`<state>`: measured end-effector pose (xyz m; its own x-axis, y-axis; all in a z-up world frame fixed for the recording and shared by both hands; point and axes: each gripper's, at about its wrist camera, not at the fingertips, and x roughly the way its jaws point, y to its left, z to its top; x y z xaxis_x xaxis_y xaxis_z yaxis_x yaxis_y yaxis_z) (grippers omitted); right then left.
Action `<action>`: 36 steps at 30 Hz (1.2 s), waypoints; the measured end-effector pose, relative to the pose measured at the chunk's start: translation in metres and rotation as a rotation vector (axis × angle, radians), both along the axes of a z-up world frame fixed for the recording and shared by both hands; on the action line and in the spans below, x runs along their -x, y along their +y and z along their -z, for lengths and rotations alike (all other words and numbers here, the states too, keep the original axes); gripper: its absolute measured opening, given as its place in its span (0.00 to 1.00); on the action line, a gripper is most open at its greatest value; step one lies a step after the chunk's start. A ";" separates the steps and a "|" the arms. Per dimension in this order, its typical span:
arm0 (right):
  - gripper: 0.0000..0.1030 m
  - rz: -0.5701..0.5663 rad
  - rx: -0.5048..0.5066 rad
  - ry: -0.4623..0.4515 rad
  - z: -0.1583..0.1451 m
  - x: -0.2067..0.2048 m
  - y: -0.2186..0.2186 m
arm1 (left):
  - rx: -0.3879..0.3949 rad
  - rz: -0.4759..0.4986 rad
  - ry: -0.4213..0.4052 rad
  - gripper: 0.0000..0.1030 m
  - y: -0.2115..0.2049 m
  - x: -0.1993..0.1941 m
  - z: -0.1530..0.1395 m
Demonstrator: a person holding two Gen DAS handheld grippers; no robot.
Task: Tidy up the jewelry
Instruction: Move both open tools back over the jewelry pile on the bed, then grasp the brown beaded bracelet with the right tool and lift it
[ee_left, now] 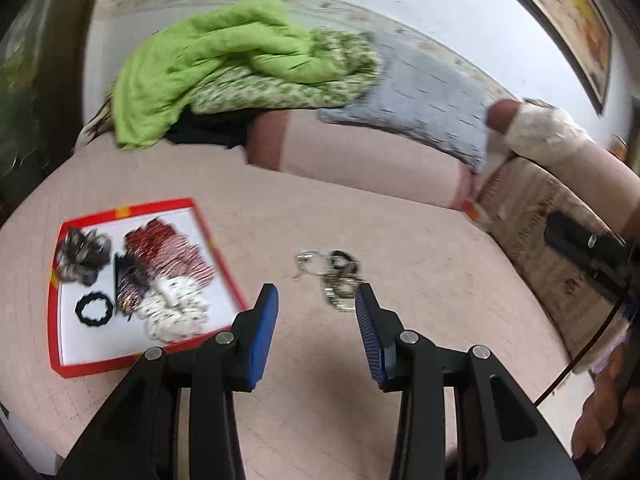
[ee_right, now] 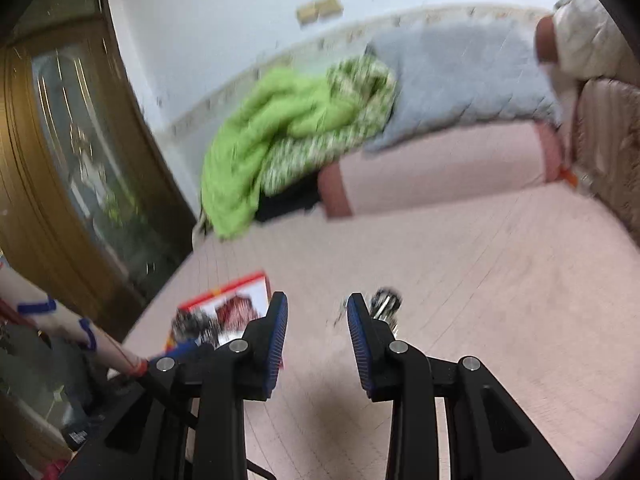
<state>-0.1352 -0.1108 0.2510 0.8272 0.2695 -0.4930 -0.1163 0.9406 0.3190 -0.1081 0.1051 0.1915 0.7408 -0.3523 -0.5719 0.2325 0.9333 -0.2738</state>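
Observation:
A red-rimmed tray (ee_left: 202,222) with a white floor lies on the pink bed at the left and holds several scrunchies (ee_left: 168,256) and a black hair tie (ee_left: 95,309). A small heap of metal jewelry (ee_left: 332,276) lies on the bed to the right of the tray. My left gripper (ee_left: 317,300) hangs above the bed, open, with nothing between its blue pads. In the right wrist view my right gripper (ee_right: 317,308) is also open and empty, with the tray (ee_right: 236,286) left of it and the jewelry (ee_right: 385,303) just past its right finger.
A green blanket (ee_left: 208,64), a patterned cloth and a grey pillow (ee_left: 424,92) pile up at the far side of the bed, with a pink bolster (ee_left: 360,160) in front. A wooden door (ee_right: 60,160) stands at the left. A padded headboard (ee_left: 540,232) runs along the right.

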 end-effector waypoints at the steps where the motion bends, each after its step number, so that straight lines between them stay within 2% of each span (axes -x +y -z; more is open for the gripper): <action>1: 0.33 0.010 -0.004 -0.019 -0.009 0.007 -0.003 | -0.021 0.012 -0.022 0.38 -0.009 0.006 -0.010; 5: 0.33 0.032 -0.020 -0.097 -0.046 0.038 -0.014 | -0.089 0.083 -0.138 0.38 -0.041 0.038 -0.061; 11: 0.33 0.049 -0.030 -0.190 -0.095 0.075 -0.020 | -0.062 0.242 -0.203 0.47 -0.073 0.073 -0.146; 12: 0.33 0.062 -0.026 -0.202 -0.100 0.080 -0.023 | -0.061 0.258 -0.218 0.52 -0.076 0.077 -0.157; 13: 0.33 0.075 -0.027 -0.212 -0.106 0.084 -0.026 | -0.054 0.270 -0.230 0.62 -0.077 0.080 -0.168; 15: 0.40 0.082 -0.043 -0.223 -0.112 0.087 -0.035 | -0.033 0.270 -0.235 0.70 -0.076 0.077 -0.174; 16: 0.42 0.096 -0.035 -0.212 -0.112 0.084 -0.038 | -0.032 0.262 -0.230 0.70 -0.076 0.070 -0.170; 18: 0.42 0.104 -0.021 -0.172 -0.101 0.070 -0.041 | -0.066 0.230 -0.197 0.70 -0.077 0.051 -0.150; 21: 0.42 0.096 -0.023 -0.090 -0.068 0.046 -0.046 | -0.066 0.167 -0.084 0.70 -0.071 0.016 -0.097; 23: 0.42 0.085 -0.025 -0.002 -0.029 0.019 -0.046 | -0.078 0.111 0.027 0.70 -0.066 -0.011 -0.044; 27: 0.39 0.065 -0.057 0.160 0.042 -0.031 -0.046 | -0.094 0.049 0.171 0.70 -0.059 -0.049 0.039; 29: 0.38 0.060 -0.046 0.234 0.074 -0.056 -0.040 | -0.093 0.029 0.195 0.70 -0.057 -0.059 0.067; 32: 0.38 0.058 -0.060 0.311 0.115 -0.096 -0.034 | -0.125 0.024 0.184 0.70 -0.066 -0.073 0.100; 36: 0.38 0.074 -0.074 0.375 0.149 -0.139 -0.029 | -0.137 0.020 0.180 0.70 -0.067 -0.084 0.133</action>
<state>0.0040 -0.1402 0.1016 0.6117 0.2623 -0.7464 0.0888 0.9147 0.3942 -0.0240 0.0383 0.0582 0.6157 -0.2761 -0.7380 0.2105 0.9602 -0.1836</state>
